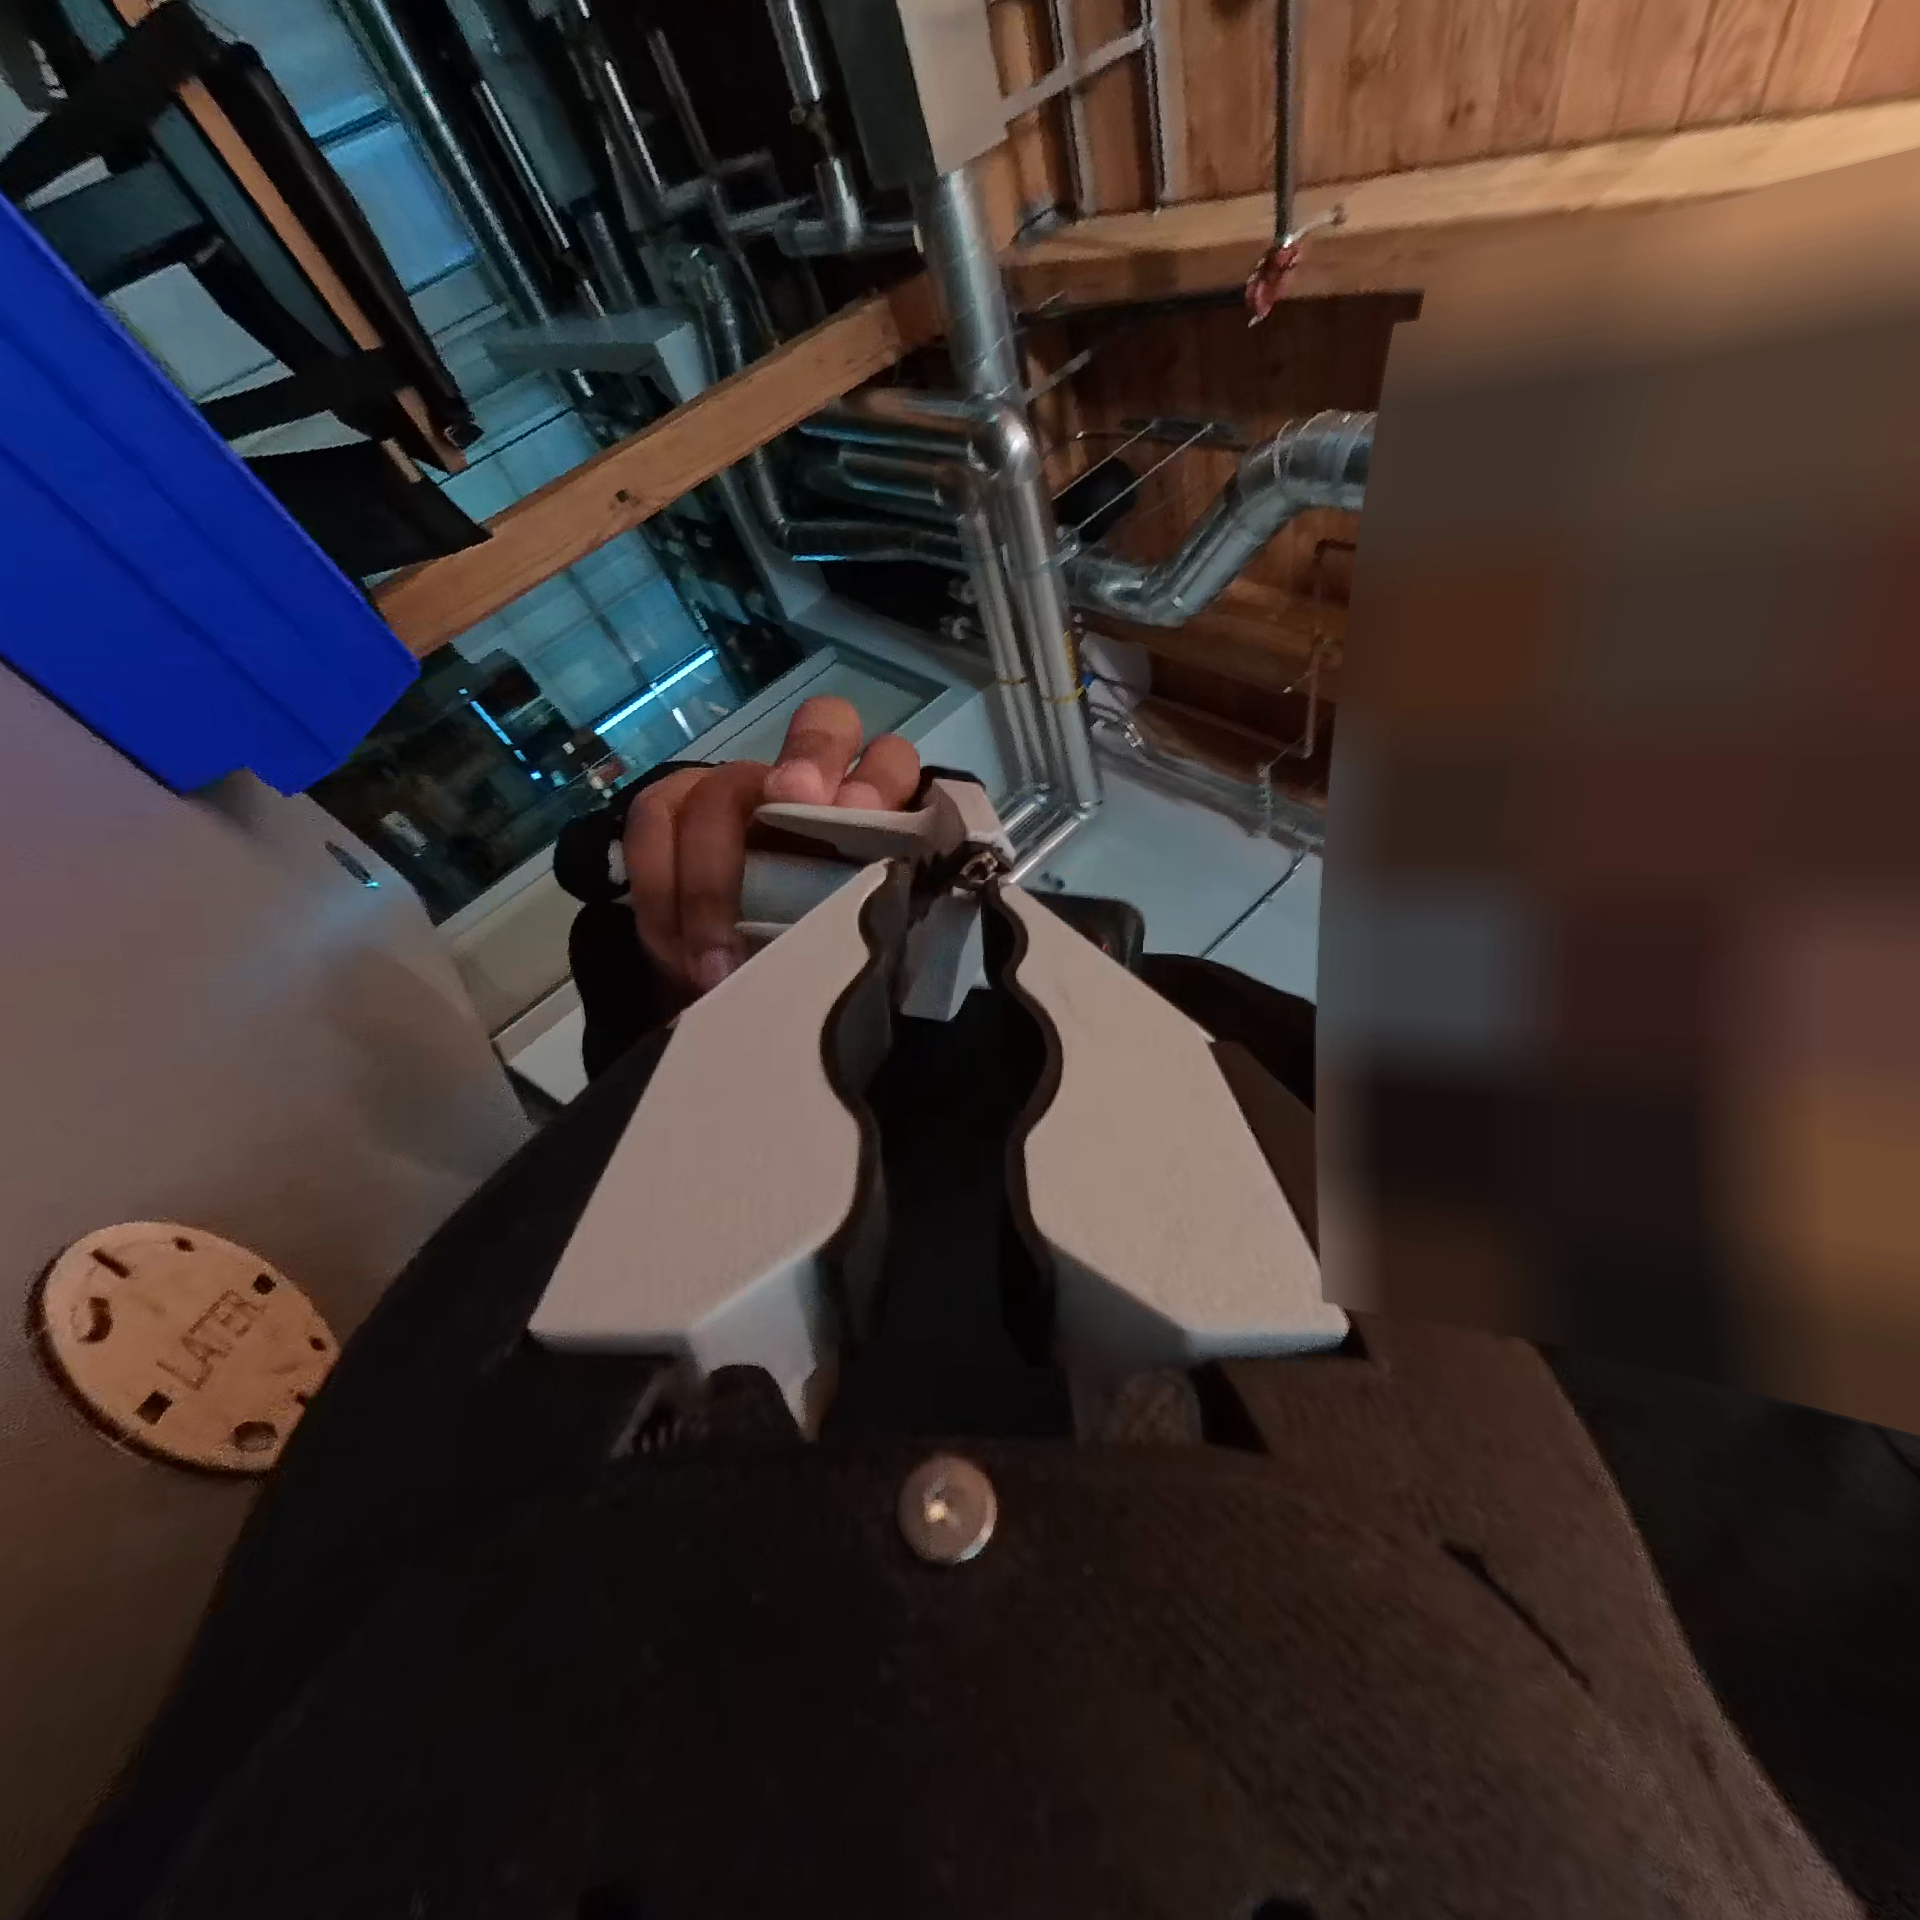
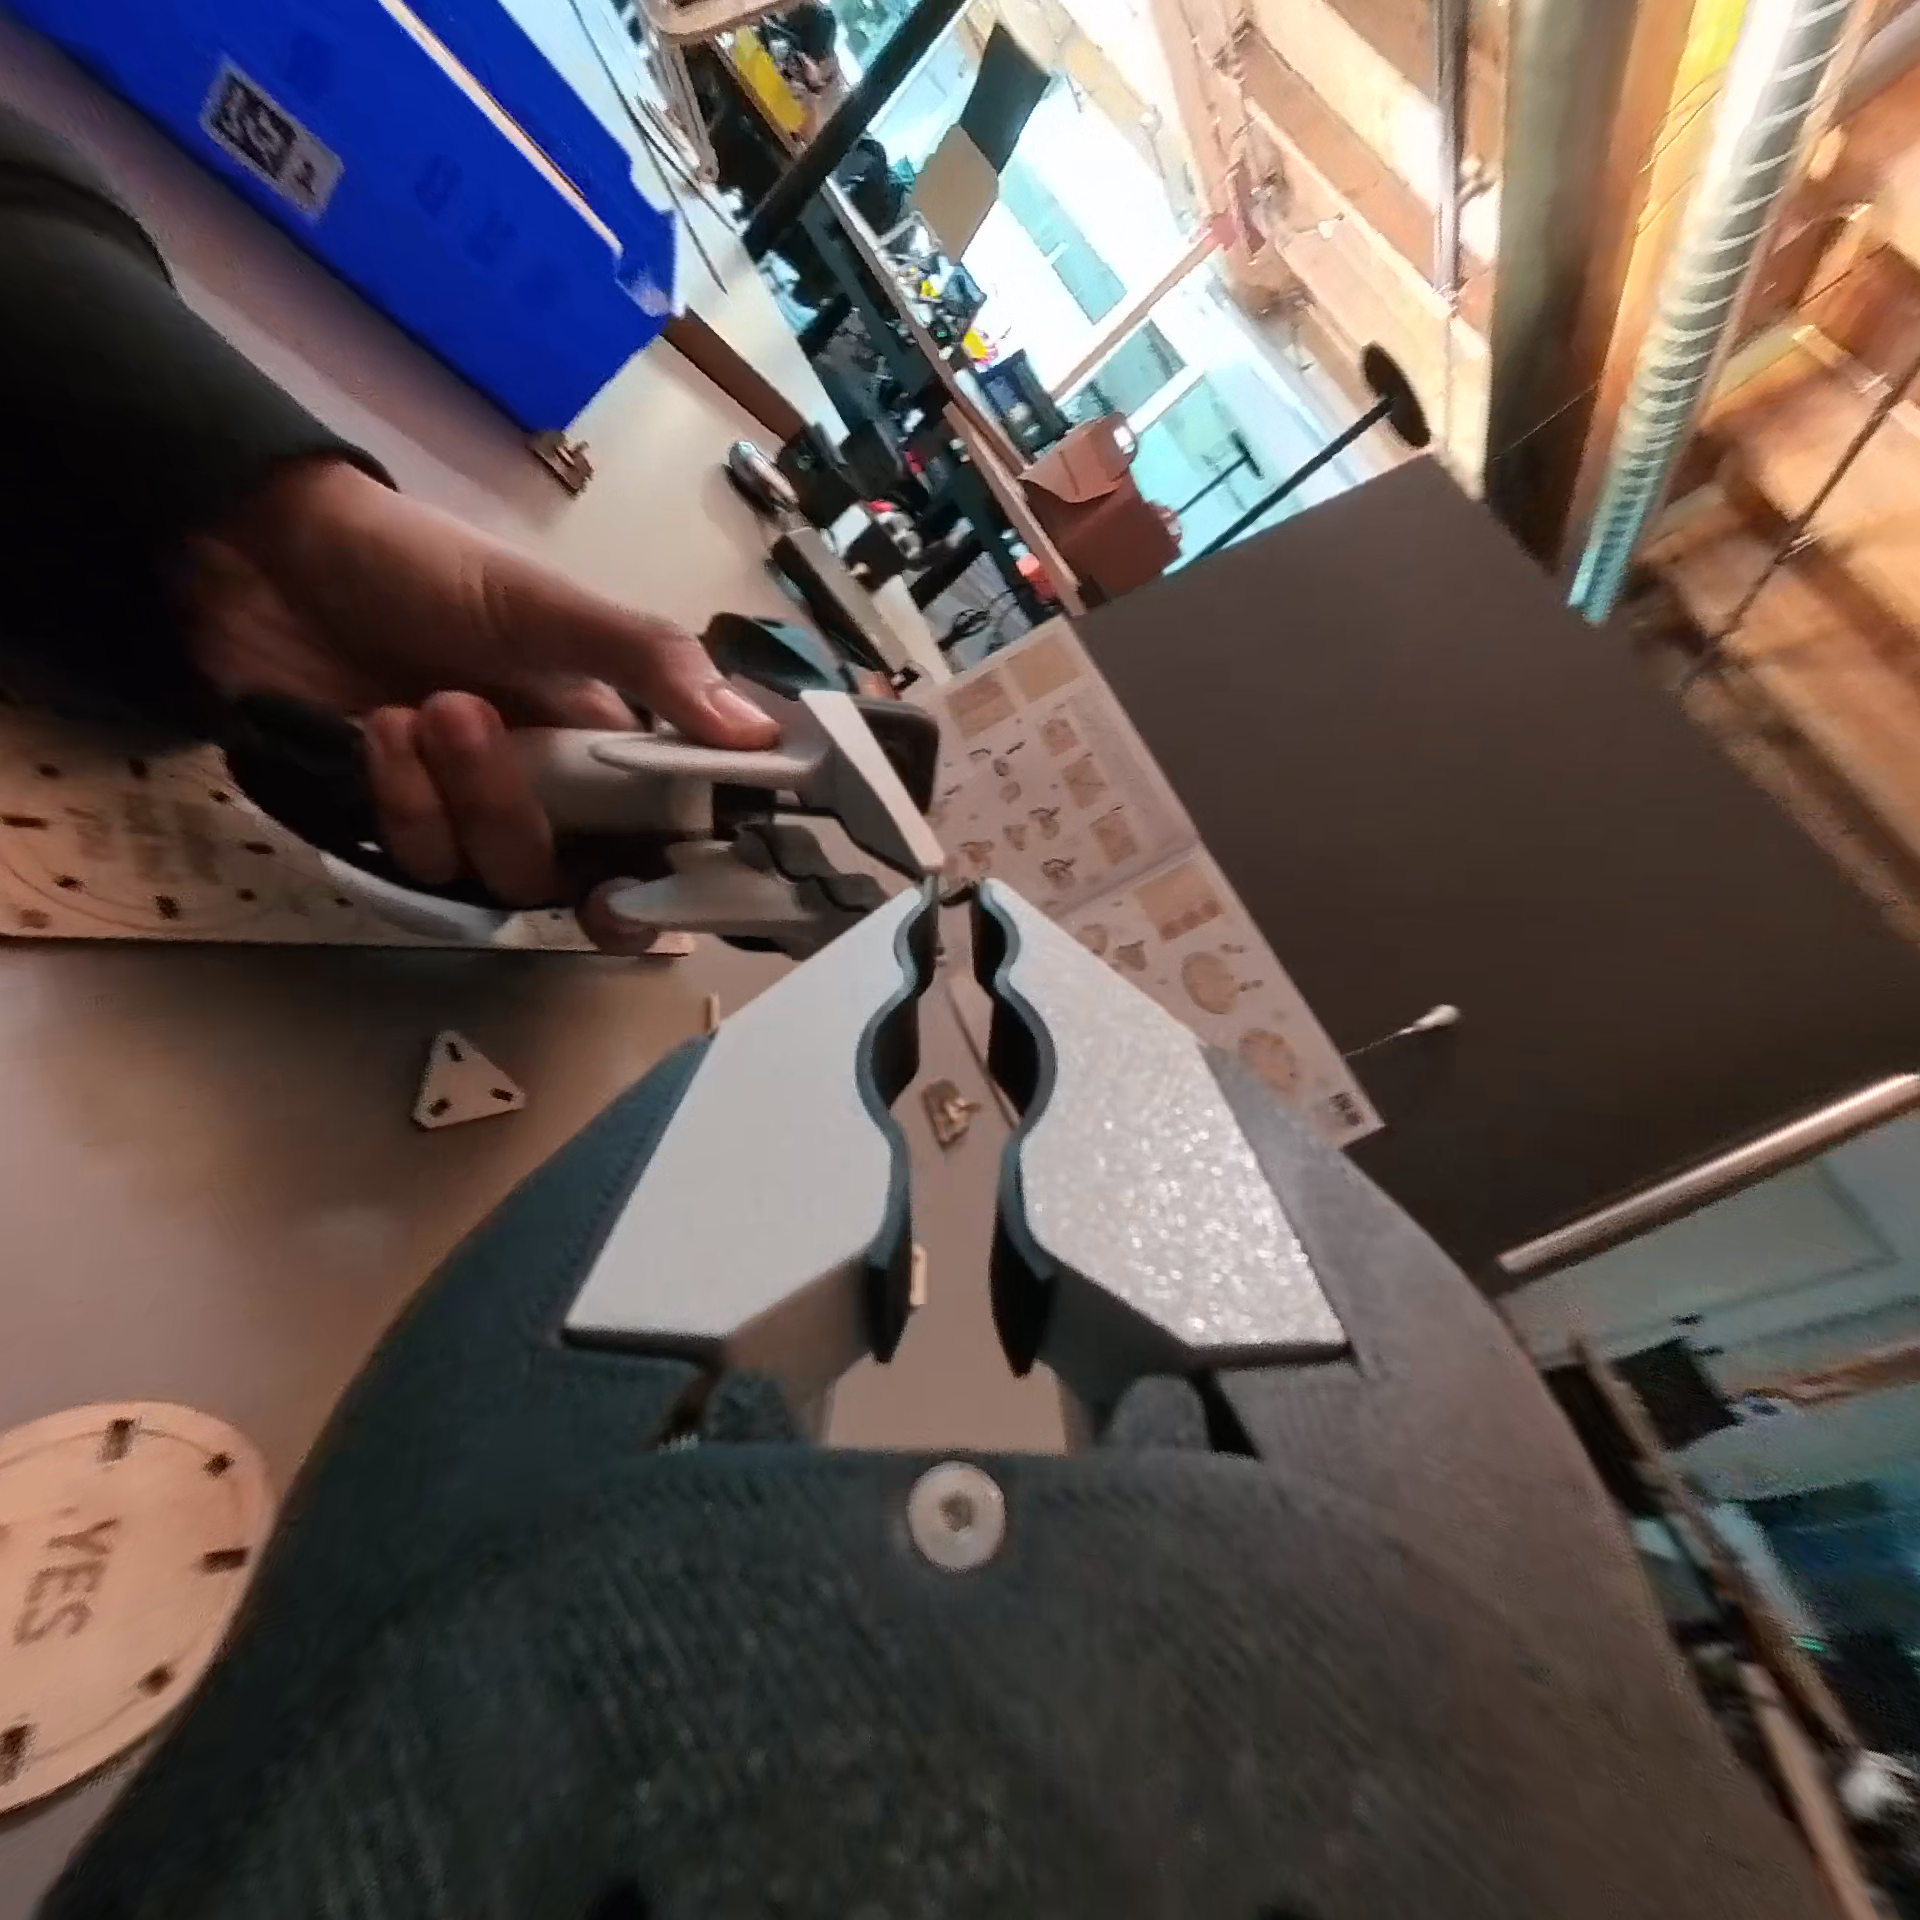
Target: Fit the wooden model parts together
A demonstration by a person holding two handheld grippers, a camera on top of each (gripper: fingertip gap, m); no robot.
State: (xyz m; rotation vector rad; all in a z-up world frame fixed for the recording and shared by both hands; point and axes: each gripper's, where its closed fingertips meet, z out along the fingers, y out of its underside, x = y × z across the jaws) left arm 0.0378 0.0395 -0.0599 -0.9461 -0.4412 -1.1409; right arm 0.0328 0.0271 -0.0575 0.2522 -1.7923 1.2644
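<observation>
**Grey fingers meet tip to tip around a small metal piece**

Grey plastic fingers with black wavy pads reach out from each gripper's dark, rough-textured body. The two tools point at one another above the table.

The right gripper (image 2: 951, 904) stands narrow. A slim gap shows between its tips, and a small shiny metal piece (image 2: 928, 888) lies against its left-hand pad, clear of the other. The left gripper (image 1: 948, 878) is also narrow. The same piece (image 1: 977, 860) sits right at its tips, but I cannot tell whether its pads press on it. The piece therefore lies dead ahead of both tools, at the very point where their tips converge, and neither is nearer to it. It is too small for its long axis to be read.

One hand (image 2: 468, 748) is wrapped around the left tool's grey handle, seen side-on from the right wrist. The other hand (image 1: 717, 831) grips the right tool.

On the matt brown table (image 2: 260, 1195) below lie these things:
- a round, slotted plywood disc (image 2: 104, 1558)
- a small triangular plywood plate with holes (image 2: 464, 1081)
- a tiny wooden offcut (image 2: 951, 1112)

Another engraved disc (image 1: 187, 1345) shows in the left wrist view. Farther off are a flat perforated plywood sheet (image 2: 156, 862) and a pale printed sheet of pictures (image 2: 1122, 831). Beyond them stands a glossy blue plastic bin (image 2: 416, 177).
</observation>
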